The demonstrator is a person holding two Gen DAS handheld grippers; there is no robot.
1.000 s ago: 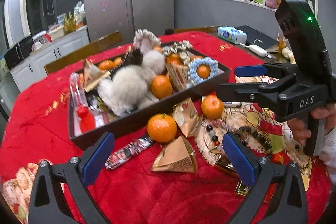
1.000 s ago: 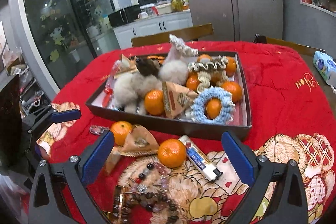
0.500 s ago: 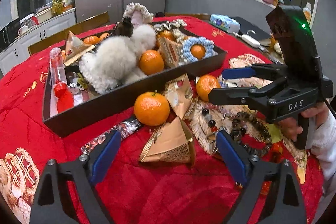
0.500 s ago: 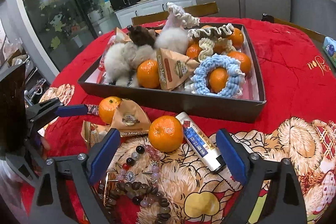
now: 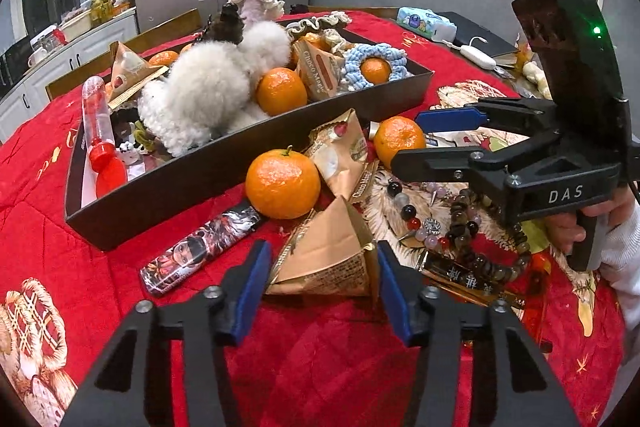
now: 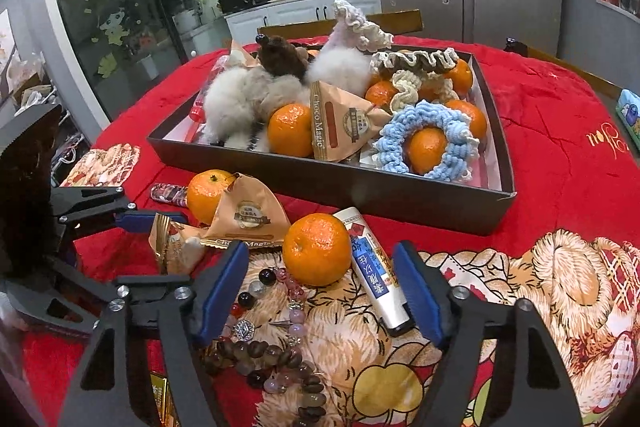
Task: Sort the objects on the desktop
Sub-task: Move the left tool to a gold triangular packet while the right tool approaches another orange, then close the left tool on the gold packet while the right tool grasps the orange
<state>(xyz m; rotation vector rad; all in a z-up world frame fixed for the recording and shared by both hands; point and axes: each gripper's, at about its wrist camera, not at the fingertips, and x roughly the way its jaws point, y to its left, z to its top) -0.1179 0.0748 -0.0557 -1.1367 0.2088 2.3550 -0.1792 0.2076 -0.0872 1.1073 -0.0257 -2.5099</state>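
Observation:
A dark tray (image 5: 240, 163) (image 6: 400, 195) on the red cloth holds fluffy toys, tangerines, snack packets and crocheted rings. My left gripper (image 5: 320, 287) is open, its pads on either side of a brown pyramid snack packet (image 5: 328, 259). A tangerine (image 5: 283, 183) and a printed lighter (image 5: 200, 247) lie just beyond. My right gripper (image 6: 320, 291) is open, its pads flanking a tangerine (image 6: 317, 249) and a white tube (image 6: 374, 271). The right gripper also shows in the left wrist view (image 5: 424, 139).
Bead bracelets (image 6: 260, 339) (image 5: 460, 227) lie on the cloth between the grippers. Another snack packet (image 6: 248, 215) and a tangerine (image 6: 206, 193) lie by the tray's front wall. A tissue pack (image 5: 426, 21) and charger lie at the table's far side.
Both grippers have moved forward and down toward the loose objects. The left gripper's pads have narrowed around the pyramid packet; the right gripper's have narrowed around the tangerine and tube.

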